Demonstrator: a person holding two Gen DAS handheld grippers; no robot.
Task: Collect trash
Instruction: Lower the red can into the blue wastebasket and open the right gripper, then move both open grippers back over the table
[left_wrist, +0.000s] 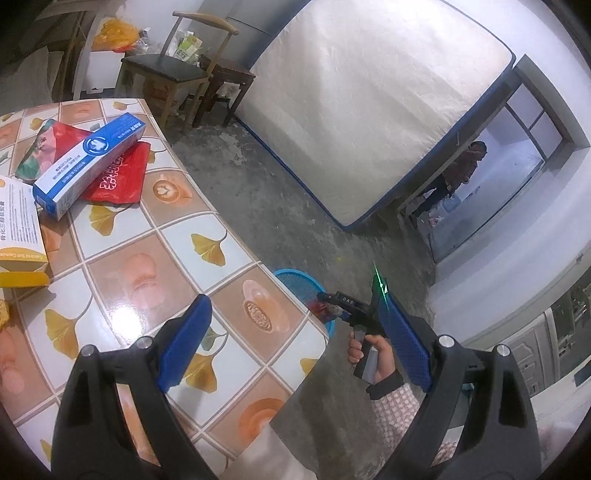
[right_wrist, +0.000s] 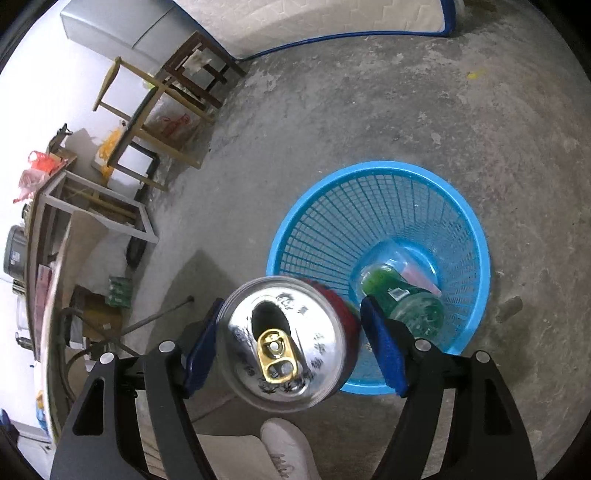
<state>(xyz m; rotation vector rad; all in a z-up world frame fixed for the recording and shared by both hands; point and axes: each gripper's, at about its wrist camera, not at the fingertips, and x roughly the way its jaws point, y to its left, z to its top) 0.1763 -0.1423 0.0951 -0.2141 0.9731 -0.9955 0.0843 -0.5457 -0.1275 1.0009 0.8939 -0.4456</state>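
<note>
Mattress (left_wrist: 369, 110), white with blue piping, leans upright against the far wall, the biggest thing I see from the left wrist view. Below it the table (left_wrist: 147, 258) under a glossy cloth printed with tiles and ginkgo leaves fills the left side. Toward its far left edge lie a long blue and white cardboard carton (left_wrist: 88, 162), resting on top of a flat red foil packet (left_wrist: 118, 177), and a yellow and white cardboard box (left_wrist: 18, 236) right at the left edge.

On the concrete floor, just off the table's right corner, stands the round blue plastic mesh basket (right_wrist: 369, 206). A green plastic bottle (right_wrist: 410, 306) lies at its bottom, touching a clear wrapper (right_wrist: 413, 269).

My left gripper (left_wrist: 295, 299) hangs over that table corner with its blue pads wide apart and nothing between them.

My right gripper (right_wrist: 291, 304) points steeply down over the basket's near rim. A silver-topped aluminium drink can (right_wrist: 284, 343) with a red side and a gold pull tab, already opened, sits between the pads, which stand close against both its sides; the can is slightly blurred, and I cannot tell whether the pads press on it. It is above the rim, not inside the basket
</note>
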